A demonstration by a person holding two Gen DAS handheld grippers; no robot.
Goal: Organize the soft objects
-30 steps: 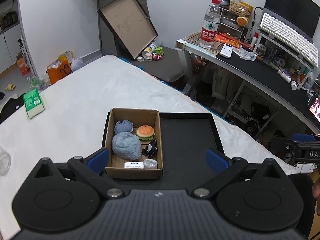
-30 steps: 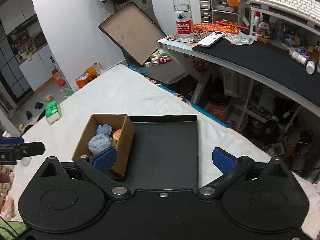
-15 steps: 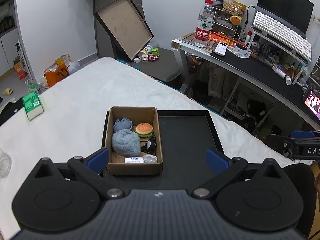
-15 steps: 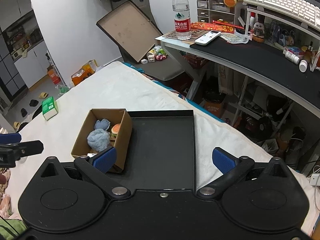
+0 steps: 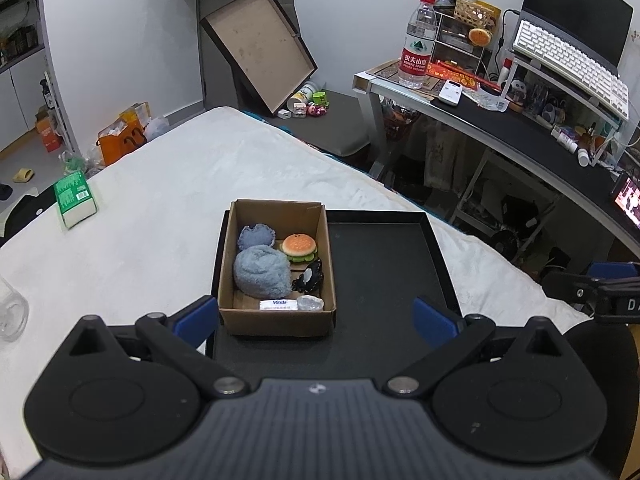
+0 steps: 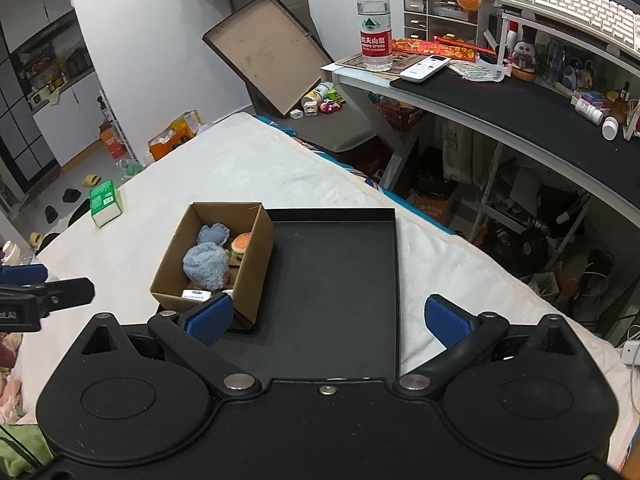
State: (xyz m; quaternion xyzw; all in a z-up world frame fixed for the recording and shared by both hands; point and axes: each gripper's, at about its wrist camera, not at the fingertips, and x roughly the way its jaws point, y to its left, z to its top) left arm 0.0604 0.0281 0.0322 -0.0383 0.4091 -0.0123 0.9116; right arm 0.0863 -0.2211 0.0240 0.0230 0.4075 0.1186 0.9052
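A fluffy blue plush (image 5: 262, 272) and burger toy (image 5: 298, 246) are seen inside the cardboard box (image 5: 276, 322), at the black tray's (image 5: 380, 280) left edge. The tray's right part is seen bare. Left tool (image 5: 316, 318) and right tool (image 6: 326, 318) are both held spread, empty.

The box (image 5: 276, 322) is plain brown cardboard, dull and smooth. The tray (image 5: 380, 264) looks black and matt. The blue ball (image 5: 262, 272) is fuzzy cloth. The bed cover (image 5: 160, 200) is soft, white and fluffy. The bottle (image 6: 375, 20) is clear plastic.
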